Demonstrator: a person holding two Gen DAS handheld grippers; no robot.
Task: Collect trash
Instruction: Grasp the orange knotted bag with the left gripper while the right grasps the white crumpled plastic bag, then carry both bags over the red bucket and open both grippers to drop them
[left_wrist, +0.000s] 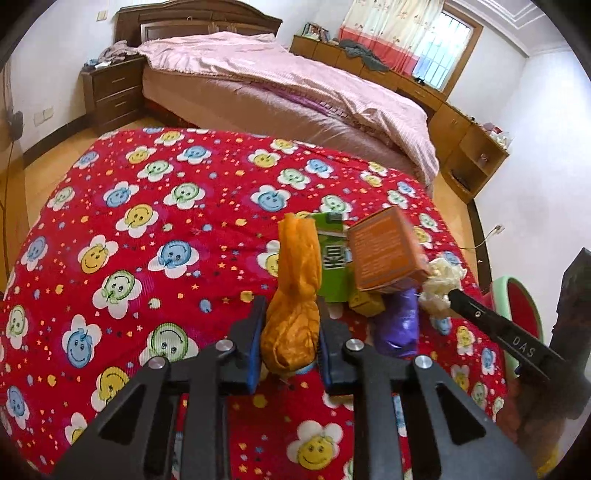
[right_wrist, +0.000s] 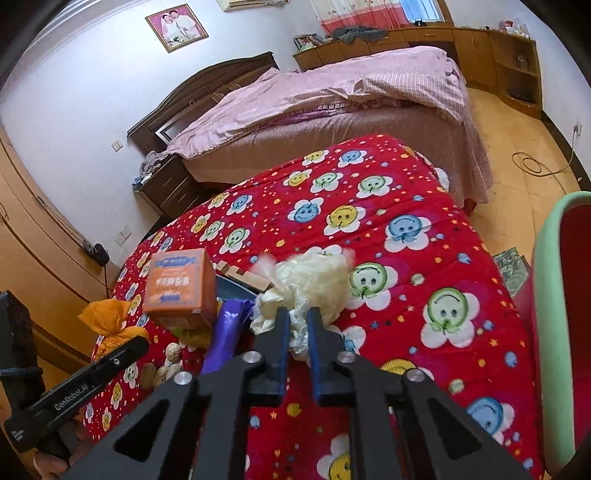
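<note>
My left gripper (left_wrist: 291, 317) is shut on an orange plastic bag (left_wrist: 295, 291), which also shows at the left of the right wrist view (right_wrist: 110, 325). My right gripper (right_wrist: 297, 317) is shut on a crumpled cream-white plastic bag (right_wrist: 314, 284), which also shows in the left wrist view (left_wrist: 441, 284). Between them on the red flowered cloth (left_wrist: 147, 240) lie an orange carton (left_wrist: 384, 251) (right_wrist: 181, 288), a green carton (left_wrist: 332, 258), a purple bag (left_wrist: 397, 325) (right_wrist: 225, 332) and a small yellow box (left_wrist: 365, 302). A few walnuts (right_wrist: 166, 365) lie by the purple bag.
A green-rimmed red bin (right_wrist: 565, 314) stands at the right edge of the cloth, also in the left wrist view (left_wrist: 521, 306). Behind stands a bed with a pink quilt (left_wrist: 295, 85), a nightstand (left_wrist: 114, 88) and wooden cabinets (left_wrist: 461, 140). A cable (right_wrist: 532, 162) lies on the floor.
</note>
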